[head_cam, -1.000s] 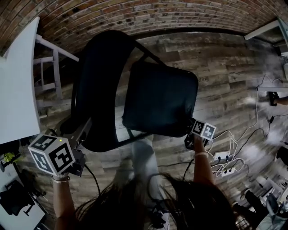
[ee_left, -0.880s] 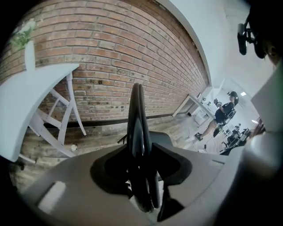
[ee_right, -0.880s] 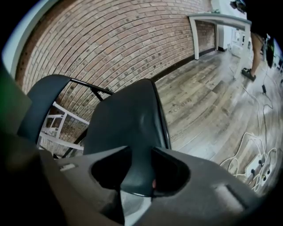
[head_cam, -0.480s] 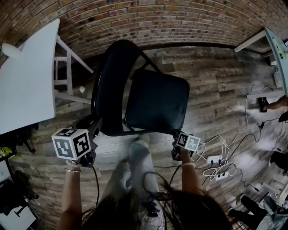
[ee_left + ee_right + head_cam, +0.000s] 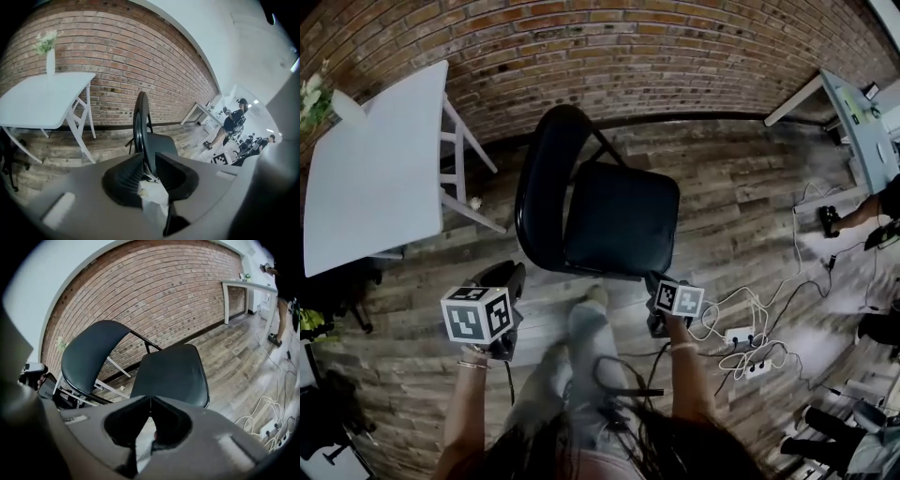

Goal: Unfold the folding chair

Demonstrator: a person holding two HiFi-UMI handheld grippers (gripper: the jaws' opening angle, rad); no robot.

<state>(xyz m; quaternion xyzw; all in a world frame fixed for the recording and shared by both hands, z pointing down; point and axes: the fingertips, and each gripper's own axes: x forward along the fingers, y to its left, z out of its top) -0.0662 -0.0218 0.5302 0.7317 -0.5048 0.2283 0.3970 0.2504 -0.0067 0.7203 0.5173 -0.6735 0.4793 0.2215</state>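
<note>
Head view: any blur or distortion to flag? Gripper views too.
Head view: fisheye bows the brick wall; floor at the right edge smeared; folding chair nearly black. Left gripper view: right side washed out. Right gripper view: dark vignetted corners, chair sharp.

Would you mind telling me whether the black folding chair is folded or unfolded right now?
Unfolded: the folding chair stands free, its seat lying flat before the upright backrest.

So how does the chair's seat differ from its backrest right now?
The seat lies flat; the backrest stands upright, leaning slightly. The seat is squarish with rounded corners; the backrest is an oval, curved panel. Both are black and sit on the same dark frame.
</note>
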